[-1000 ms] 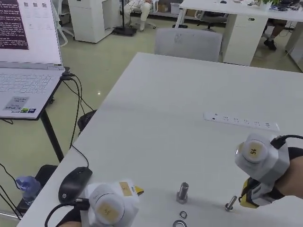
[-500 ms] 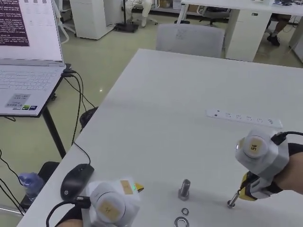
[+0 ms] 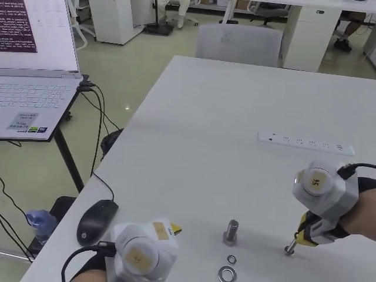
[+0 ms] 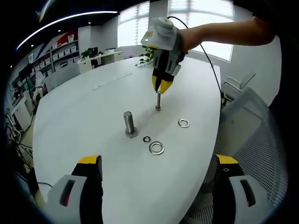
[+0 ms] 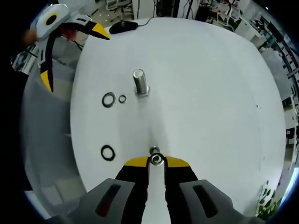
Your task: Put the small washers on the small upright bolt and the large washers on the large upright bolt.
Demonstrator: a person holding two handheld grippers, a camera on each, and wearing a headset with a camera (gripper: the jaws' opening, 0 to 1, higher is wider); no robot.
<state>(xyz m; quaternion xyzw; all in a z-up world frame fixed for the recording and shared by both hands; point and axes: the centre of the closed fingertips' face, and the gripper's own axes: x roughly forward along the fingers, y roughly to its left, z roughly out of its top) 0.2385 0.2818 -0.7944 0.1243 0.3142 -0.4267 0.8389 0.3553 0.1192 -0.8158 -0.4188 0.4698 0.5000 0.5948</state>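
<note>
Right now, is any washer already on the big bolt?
No, the big bolt stands bare, and three washers lie flat on the table near it.

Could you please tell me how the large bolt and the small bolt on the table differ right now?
The large bolt is thicker and taller than the slim small bolt. The large bolt stands free; the small bolt's top is pinched by the right gripper. Both rest head-down on the white table.
</note>
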